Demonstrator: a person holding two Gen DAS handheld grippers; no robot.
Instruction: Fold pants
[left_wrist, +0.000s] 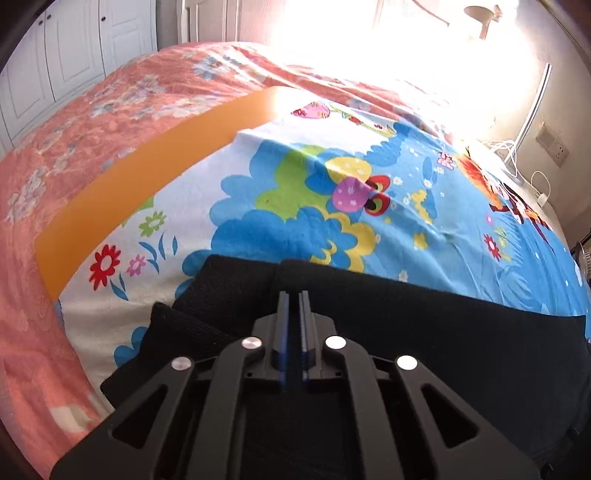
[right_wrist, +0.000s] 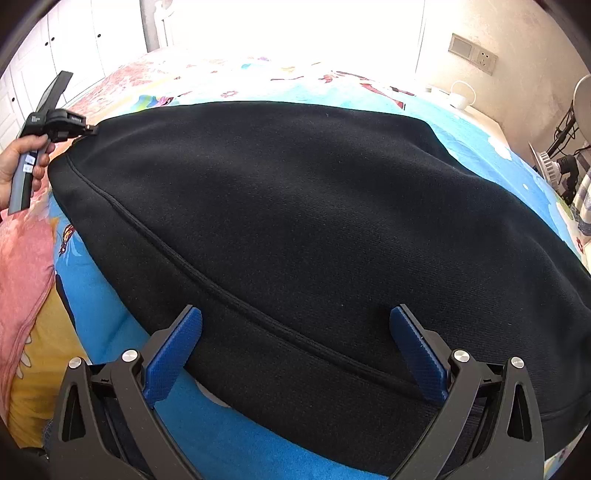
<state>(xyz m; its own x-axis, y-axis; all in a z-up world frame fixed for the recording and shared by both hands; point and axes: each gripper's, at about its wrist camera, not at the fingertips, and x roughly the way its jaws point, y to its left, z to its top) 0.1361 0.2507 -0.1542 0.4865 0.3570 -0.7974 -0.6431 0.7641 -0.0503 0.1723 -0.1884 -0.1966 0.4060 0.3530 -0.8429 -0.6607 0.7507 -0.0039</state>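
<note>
Black pants (right_wrist: 314, 229) lie spread flat on a bright cartoon bed sheet (left_wrist: 295, 192), with a seam running along their left side. In the right wrist view my right gripper (right_wrist: 295, 310) stands wide open, its blue pads (right_wrist: 177, 350) astride the near edge of the pants and pressing nothing. A hand holds my left gripper (right_wrist: 90, 128) at the far left corner of the pants. In the left wrist view that left gripper (left_wrist: 294, 294) has its jaws nearly together over the black pants (left_wrist: 424, 332), closed on the cloth at the corner.
A pink floral quilt (left_wrist: 92, 110) and an orange band (left_wrist: 140, 173) border the sheet on the left. White wardrobe doors (left_wrist: 74, 48) stand behind. On the right are a wall socket (right_wrist: 472, 53), white cables (left_wrist: 517, 155) and a fan (right_wrist: 550, 162). Strong window glare washes out the far side.
</note>
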